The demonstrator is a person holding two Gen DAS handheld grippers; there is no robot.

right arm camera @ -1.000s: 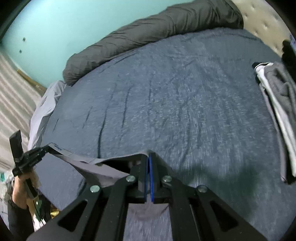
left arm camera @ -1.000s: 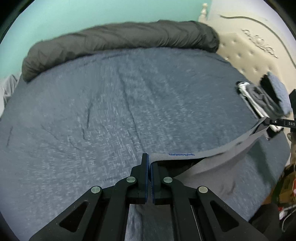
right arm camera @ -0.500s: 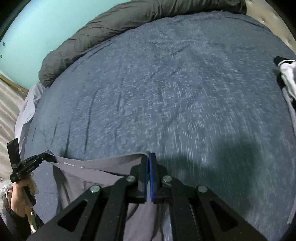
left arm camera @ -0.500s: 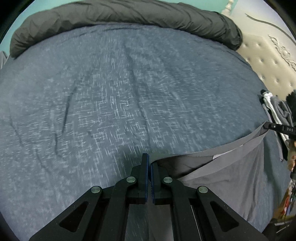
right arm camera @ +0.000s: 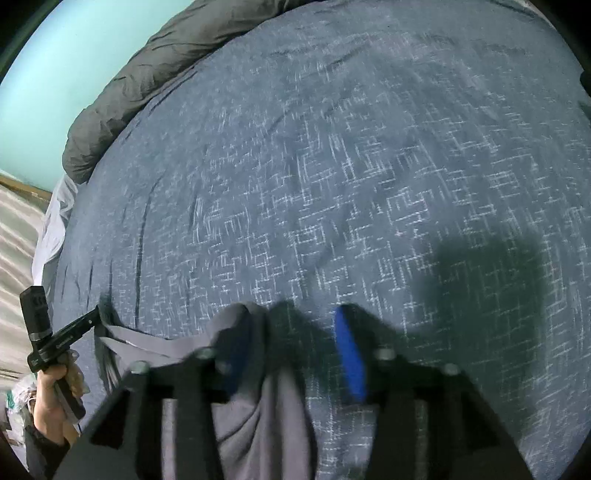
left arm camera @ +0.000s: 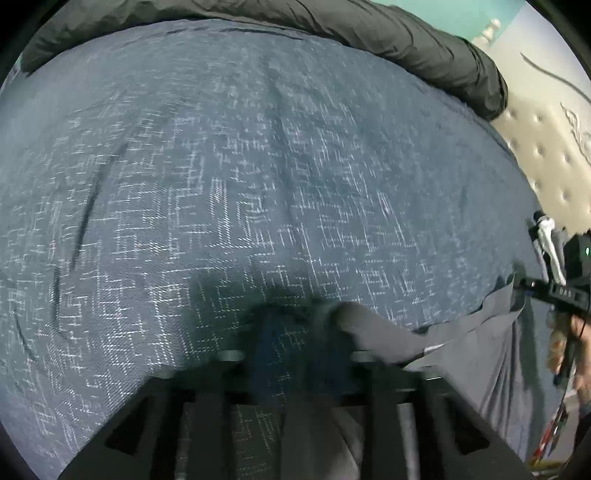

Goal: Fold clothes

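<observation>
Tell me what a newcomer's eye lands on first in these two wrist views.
The dark blue bedspread with white crosshatch flecks fills both views. At the bottom of each, a plain grey garment lies across its near edge between the open left gripper and the open right gripper. A rolled dark grey duvet lines the far side.

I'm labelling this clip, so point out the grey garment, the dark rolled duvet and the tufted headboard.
grey garment [right arm camera: 258, 424]: right wrist view, the bunched cloth between the open fingers.
dark rolled duvet [left arm camera: 424, 44]: left wrist view, its upper right stretch.
tufted headboard [left arm camera: 554, 162]: left wrist view, the buttoned cream panel.
</observation>
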